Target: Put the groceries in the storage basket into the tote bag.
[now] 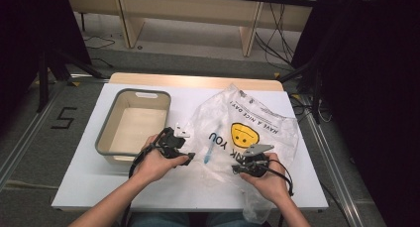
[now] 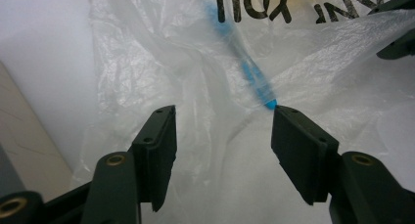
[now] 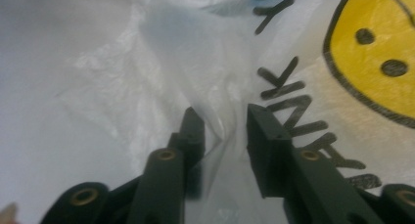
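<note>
Bag (image 1: pixel 247 133) (toothbrush (image 1: pixel 210 146) inside) lies beside the bare tub (image 1: pixel 133 125); both grippers, left (image 1: pixel 189 156) and right (image 1: pixel 236 168), gape.

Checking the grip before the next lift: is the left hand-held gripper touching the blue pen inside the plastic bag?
Apart. The left gripper view shows the left hand-held gripper open, with the blue pen inside the plastic bag, lying beyond the jaw tips.
</note>
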Tool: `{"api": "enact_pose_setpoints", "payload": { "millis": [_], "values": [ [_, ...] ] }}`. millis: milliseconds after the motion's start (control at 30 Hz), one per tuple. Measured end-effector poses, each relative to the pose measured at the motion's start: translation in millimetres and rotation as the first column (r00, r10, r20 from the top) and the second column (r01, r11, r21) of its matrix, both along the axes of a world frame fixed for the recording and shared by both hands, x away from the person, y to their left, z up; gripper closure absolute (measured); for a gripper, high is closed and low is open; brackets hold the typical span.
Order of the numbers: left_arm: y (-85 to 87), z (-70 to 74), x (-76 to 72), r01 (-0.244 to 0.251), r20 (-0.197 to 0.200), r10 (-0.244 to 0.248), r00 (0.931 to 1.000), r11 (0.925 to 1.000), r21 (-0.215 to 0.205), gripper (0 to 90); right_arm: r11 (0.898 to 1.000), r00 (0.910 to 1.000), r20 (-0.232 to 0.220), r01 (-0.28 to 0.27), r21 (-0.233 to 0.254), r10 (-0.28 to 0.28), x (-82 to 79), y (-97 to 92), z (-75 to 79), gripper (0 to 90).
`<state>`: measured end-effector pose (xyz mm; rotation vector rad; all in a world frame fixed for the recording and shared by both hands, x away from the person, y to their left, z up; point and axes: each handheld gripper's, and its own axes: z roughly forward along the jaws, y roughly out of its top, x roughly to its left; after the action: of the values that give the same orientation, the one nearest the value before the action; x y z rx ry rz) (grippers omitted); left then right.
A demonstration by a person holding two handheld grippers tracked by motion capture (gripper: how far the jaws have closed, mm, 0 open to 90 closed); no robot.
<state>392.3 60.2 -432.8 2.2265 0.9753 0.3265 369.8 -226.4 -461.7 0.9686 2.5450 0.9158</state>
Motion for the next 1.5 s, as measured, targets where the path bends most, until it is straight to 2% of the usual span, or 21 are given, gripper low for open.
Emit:
{"api": "enact_pose_setpoints", "payload": {
  "millis": [100,200,300,367,467,567,667,767,867,1000,1200,1500],
  "values": [
    [-0.2,-3.3,-1.9,0.008,-0.01,-0.008,0.9999,0.9999,0.006,42.6,0.999,0.9989,-0.037,-0.027,0.03,0.028,-4.7,-1.7,-2.1,57.0],
    [-0.1,-6.6,-3.2,0.015,-0.013,-0.014,0.9998,0.9998,0.014,42.8,0.995,0.9987,-0.033,-0.035,0.09,0.038,-9.0,-6.6,1.4,50.6],
    [0.1,-8.9,-2.8,0.006,-0.015,-0.006,0.9999,0.9998,0.017,42.9,0.987,0.9996,-0.011,-0.023,0.16,0.025,-13.9,-14.1,12.5,47.1],
    [0.7,-9.9,-1.9,0.003,-0.016,-0.002,0.9999,0.9998,0.022,42.9,0.984,0.9998,0.002,-0.017,0.179,0.017,-16.6,-19.0,19.3,46.3],
    [0.6,-10.7,-1.7,0.006,-0.008,-0.006,1.0,0.9996,0.026,43.0,0.983,0.9999,0.016,0.002,0.185,-0.005,-20.5,-28.0,26.5,45.9],
    [0.4,-10.3,-3.0,0.005,-0.005,-0.005,1.0,0.9997,0.023,42.9,0.982,0.9998,0.01,0.016,0.188,-0.018,-23.2,-38.4,26.6,45.0],
    [0.4,-9.8,-4.0,0.004,-0.001,-0.004,1.0,0.9998,0.021,43.0,0.974,0.9999,-0.013,0.005,0.227,-0.002,-27.3,-45.7,26.4,43.3],
    [-0.8,-10.1,-5.7,0.007,0.001,-0.007,1.0,0.9998,0.02,42.9,0.98,0.9997,-0.002,0.026,0.198,-0.026,-28.9,-51.6,24.6,43.2],
    [-2.3,-11.7,-7.8,0.012,0.002,-0.012,0.9999,0.9998,0.017,42.8,0.981,0.999,-0.011,0.045,0.188,-0.044,-28.9,-56.8,21.7,43.1],
    [-2.9,-14.7,-9.5,0.014,-0.002,-0.014,0.9999,0.9998,0.012,42.5,0.976,0.9987,-0.032,0.045,0.211,-0.039,-30.6,-65.2,18.7,41.6],
    [-1.8,-12.9,-13.1,0.007,0.01,-0.007,0.9999,1.0,0.002,40.0,0.967,0.9978,-0.022,0.066,0.244,-0.063,-35.2,-73.5,18.4,37.6],
    [-1.9,-11.5,-15.7,0.011,0.02,-0.011,0.9997,0.9999,-0.003,36.3,0.966,0.9949,-0.027,0.101,0.238,-0.098,-36.9,-79.4,13.8,37.5]
  ]
}}
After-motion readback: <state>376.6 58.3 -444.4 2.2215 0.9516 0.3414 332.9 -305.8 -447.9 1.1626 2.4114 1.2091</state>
